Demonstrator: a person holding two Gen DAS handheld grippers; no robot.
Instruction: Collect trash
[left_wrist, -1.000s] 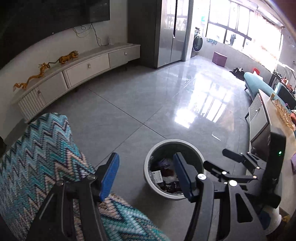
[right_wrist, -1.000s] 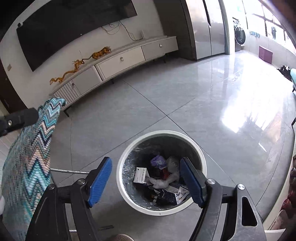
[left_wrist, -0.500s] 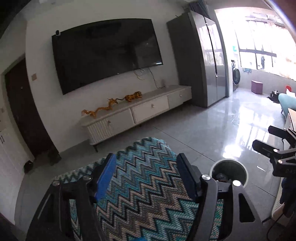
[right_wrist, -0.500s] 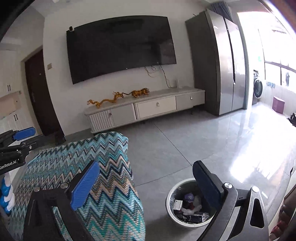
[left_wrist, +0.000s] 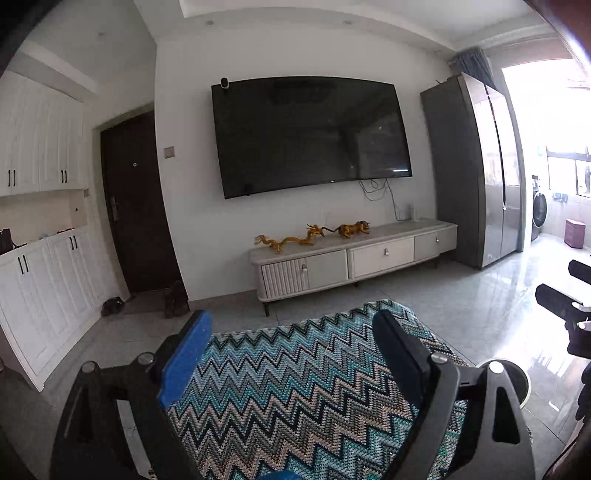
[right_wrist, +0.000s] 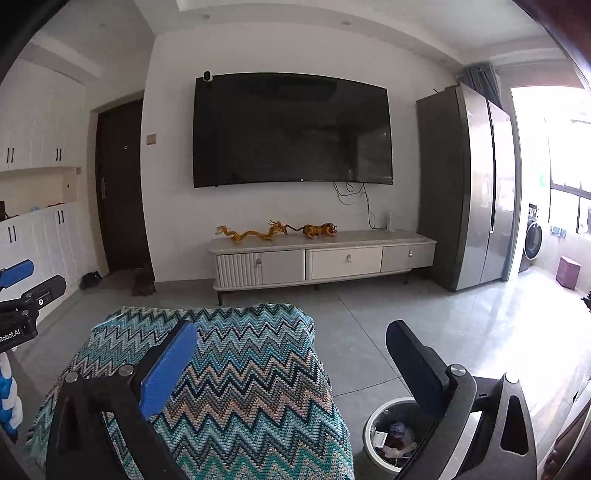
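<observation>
A wall-mounted television (right_wrist: 291, 129) hangs above a long low TV cabinet (right_wrist: 321, 258), with a tall grey refrigerator (right_wrist: 469, 192) at the cabinet's right end. On the tiled floor (right_wrist: 424, 321) stands a seat draped in a zigzag-knit blanket (right_wrist: 236, 373). The left gripper (left_wrist: 291, 354) hangs over that blanket, its jaws opening with nothing between them. The right gripper (right_wrist: 291, 363) is released, jaws spread wide and empty. The round white trash bin (right_wrist: 391, 439) sits on the floor just beside the blanket's right edge, holding wrappers and crumpled trash (right_wrist: 397, 441). Golden dragon figurines (right_wrist: 277, 230) rest on the cabinet's top.
</observation>
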